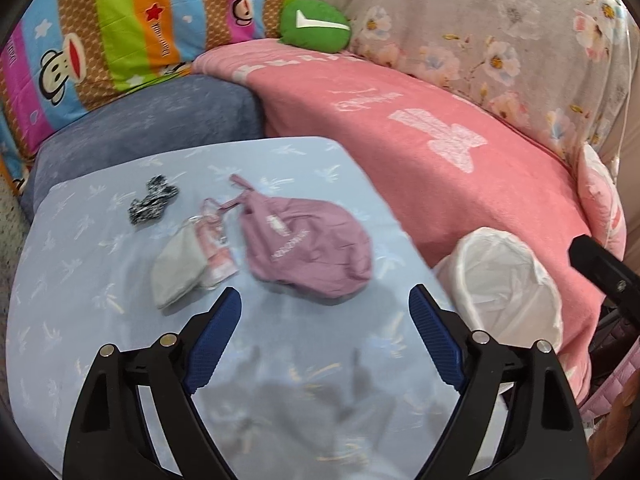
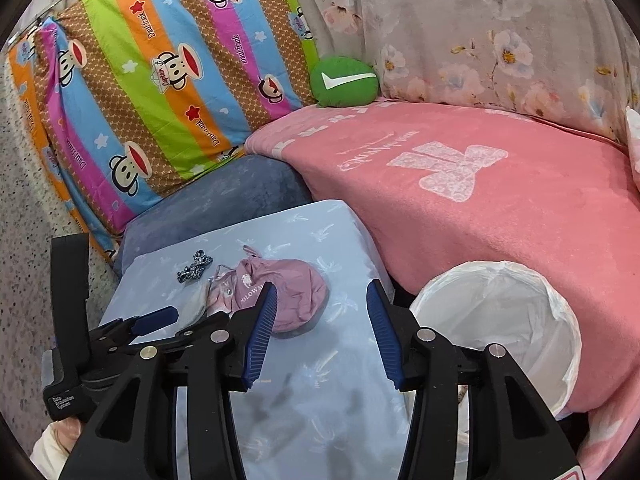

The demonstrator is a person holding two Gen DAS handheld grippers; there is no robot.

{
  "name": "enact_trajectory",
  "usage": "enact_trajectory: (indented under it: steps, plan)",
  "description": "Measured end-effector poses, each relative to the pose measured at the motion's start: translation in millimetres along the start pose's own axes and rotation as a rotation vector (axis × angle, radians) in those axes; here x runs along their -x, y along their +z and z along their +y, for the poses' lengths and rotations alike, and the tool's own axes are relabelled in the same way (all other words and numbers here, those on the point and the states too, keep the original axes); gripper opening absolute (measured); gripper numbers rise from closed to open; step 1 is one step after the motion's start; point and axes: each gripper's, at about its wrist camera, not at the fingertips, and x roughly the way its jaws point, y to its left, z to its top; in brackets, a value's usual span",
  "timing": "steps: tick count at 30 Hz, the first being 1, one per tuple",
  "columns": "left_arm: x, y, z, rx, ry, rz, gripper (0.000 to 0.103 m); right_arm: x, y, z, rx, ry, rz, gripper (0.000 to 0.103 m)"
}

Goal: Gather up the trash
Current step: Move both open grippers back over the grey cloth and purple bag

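On a light blue cloth-covered table lie a crumpled mauve drawstring bag, a grey face mask with a pink-and-white wrapper beside it, and a black-and-white scrunchie. My left gripper is open and empty, hovering just short of the mauve bag. My right gripper is open and empty, above the table's right part, with the mauve bag just left of its left finger. A white-lined trash bin stands right of the table; it also shows in the left wrist view.
A pink blanket covers the sofa behind the bin. A blue cushion, a striped monkey-print pillow, a green round cushion and a floral cover lie behind. The left gripper appears at the right wrist view's lower left.
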Motion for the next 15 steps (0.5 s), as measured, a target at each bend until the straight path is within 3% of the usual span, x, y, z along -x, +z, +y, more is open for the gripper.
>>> enact_trajectory:
  steps: [15]
  plan:
    - [-26, -12, 95, 0.123, 0.1, 0.06, 0.09, -73, -15, 62, 0.045, 0.045, 0.089, 0.053]
